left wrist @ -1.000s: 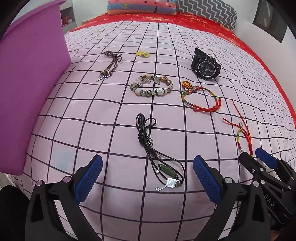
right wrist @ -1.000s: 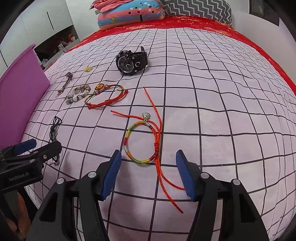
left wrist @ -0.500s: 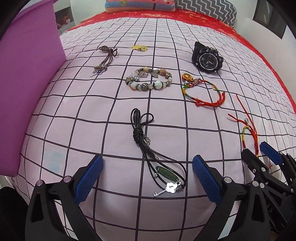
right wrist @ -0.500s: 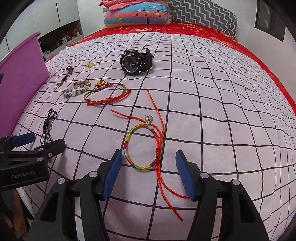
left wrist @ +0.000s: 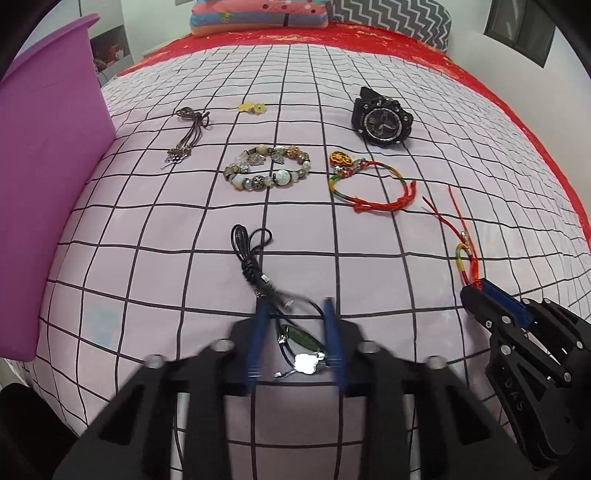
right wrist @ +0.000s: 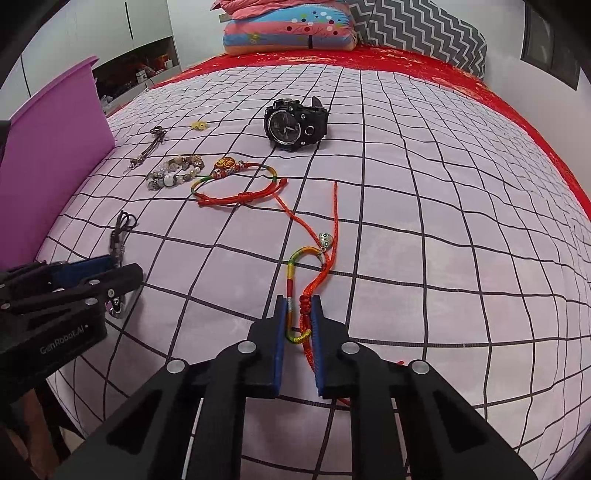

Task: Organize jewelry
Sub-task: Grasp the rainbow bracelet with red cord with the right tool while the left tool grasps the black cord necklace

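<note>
Blue-padded right gripper (right wrist: 300, 332) clamps the rainbow cord bracelet (right wrist: 295, 280) — left gripper (left wrist: 293, 343) closing around the black cord necklace (left wrist: 258, 273), blurred, grip unclear

Both wrist views skim low over the same bed (left wrist: 369, 240), facing its pillows (right wrist: 291, 29).

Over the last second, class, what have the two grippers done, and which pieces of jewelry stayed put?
Both grippers narrowed from wide open. The left gripper is closing around the black cord necklace with the silver key charm; the right gripper has pinched the rainbow-and-red string bracelet, squeezing its loop narrow. The black wristwatch and beaded bracelet lie unmoved.
</note>
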Tool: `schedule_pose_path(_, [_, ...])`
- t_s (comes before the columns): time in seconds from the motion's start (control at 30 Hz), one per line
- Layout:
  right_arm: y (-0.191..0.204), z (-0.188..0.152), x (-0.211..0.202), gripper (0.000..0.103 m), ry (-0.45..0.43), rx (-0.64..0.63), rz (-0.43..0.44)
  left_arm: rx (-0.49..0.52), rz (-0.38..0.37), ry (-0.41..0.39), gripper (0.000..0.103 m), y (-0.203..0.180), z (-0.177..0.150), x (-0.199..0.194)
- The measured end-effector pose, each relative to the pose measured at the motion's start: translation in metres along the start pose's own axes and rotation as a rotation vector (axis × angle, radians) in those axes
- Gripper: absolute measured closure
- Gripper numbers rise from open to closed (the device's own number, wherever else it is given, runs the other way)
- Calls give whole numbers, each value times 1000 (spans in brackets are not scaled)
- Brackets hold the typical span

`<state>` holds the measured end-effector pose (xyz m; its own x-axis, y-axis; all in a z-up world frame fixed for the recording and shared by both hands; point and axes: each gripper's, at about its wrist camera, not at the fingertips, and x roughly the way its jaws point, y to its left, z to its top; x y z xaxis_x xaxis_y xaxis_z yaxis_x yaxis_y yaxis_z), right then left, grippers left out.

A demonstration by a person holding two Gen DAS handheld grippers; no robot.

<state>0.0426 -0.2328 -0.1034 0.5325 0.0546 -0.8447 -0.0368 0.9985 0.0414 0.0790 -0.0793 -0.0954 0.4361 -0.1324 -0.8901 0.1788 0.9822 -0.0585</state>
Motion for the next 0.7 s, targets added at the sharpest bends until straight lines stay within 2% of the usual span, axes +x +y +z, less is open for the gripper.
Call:
schedule_pose_path(0.03, [-1,0,-1,91,2,10,8,1,-8,4,94,0,0,-1])
schedule_pose_path(0.3, [-2,-2,-17,91,-8,56,50,8,-77,15,95,1,-6,-15])
schedule_pose_path(0.7, [9,-7,-49,91,-43,88,99,2,-141,4,95,13,-18,-54])
